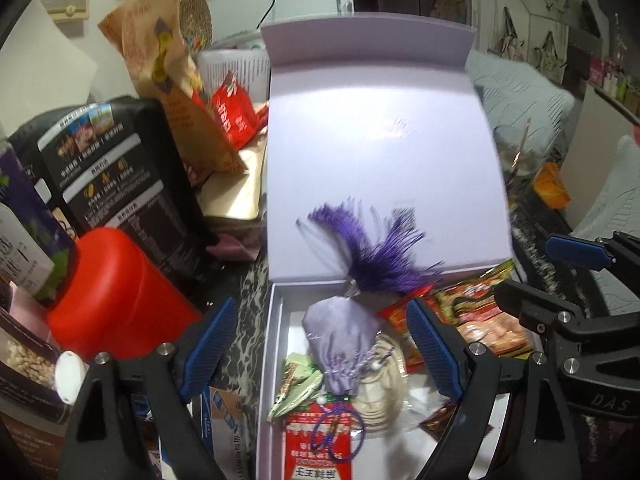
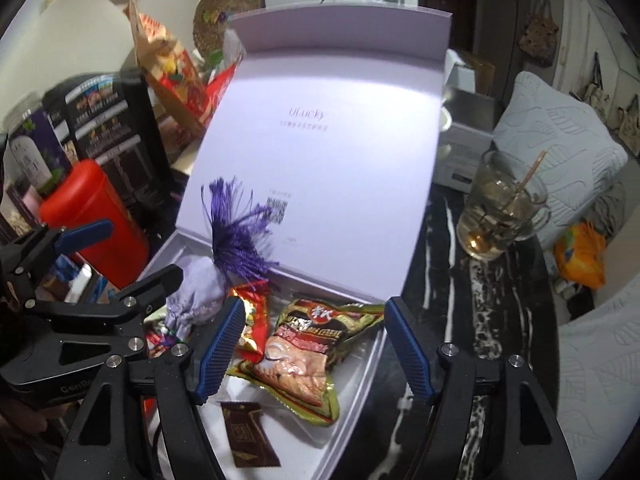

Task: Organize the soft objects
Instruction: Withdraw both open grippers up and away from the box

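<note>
Left gripper (image 1: 324, 352) and right gripper (image 2: 316, 344) both wide open, empty, above lavender gift box (image 2: 360, 392); snack packet (image 2: 304, 356) inside.

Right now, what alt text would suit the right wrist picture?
An open lilac gift box holds a green snack packet, a dark sachet and a lavender pouch with a purple tassel. The open right gripper hovers above, empty.

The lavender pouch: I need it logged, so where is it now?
In both views the lavender pouch lies inside the open box, at its left end, purple tassel behind it.
</note>
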Action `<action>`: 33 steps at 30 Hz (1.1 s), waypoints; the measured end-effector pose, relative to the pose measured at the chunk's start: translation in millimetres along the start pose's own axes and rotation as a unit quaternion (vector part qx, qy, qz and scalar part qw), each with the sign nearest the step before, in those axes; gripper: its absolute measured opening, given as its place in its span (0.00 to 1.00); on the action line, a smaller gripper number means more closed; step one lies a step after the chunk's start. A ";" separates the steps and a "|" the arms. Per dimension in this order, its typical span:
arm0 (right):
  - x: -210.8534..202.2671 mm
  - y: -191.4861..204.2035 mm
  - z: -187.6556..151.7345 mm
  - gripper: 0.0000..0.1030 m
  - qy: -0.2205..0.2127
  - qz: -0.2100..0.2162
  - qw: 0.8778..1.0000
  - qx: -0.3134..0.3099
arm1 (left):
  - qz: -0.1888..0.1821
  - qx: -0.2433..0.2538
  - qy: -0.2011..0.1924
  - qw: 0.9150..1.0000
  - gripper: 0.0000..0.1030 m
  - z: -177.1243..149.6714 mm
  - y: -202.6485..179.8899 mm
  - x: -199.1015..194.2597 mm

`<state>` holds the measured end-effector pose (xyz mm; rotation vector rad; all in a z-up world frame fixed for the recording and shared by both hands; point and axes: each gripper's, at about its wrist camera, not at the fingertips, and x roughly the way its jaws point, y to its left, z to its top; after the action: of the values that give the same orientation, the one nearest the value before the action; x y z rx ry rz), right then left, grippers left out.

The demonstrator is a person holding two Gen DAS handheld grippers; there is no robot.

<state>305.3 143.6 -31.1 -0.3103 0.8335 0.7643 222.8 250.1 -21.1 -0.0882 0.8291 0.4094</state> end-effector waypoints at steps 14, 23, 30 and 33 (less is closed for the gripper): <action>-78.1 -11.6 -2.3 0.70 -0.093 -0.011 0.995 0.019 | 0.000 0.017 -0.074 0.997 0.85 11.6 -13.6 -72.2; -134.1 -3.3 -18.2 0.70 -0.149 -0.043 0.988 0.004 | -0.012 0.019 -0.123 0.992 0.85 2.8 -17.6 -130.9; -185.0 14.3 -37.6 0.70 -0.188 -0.051 0.981 -0.007 | -0.027 0.014 -0.160 0.987 0.85 -10.6 -15.3 -176.2; -202.8 19.9 -47.3 0.70 -0.196 -0.046 0.980 -0.004 | -0.037 0.012 -0.170 0.985 0.85 -18.8 -14.5 -193.6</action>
<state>177.8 34.0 93.4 -0.1939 0.4417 0.7115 98.7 170.6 106.6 -0.0250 0.4927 0.3333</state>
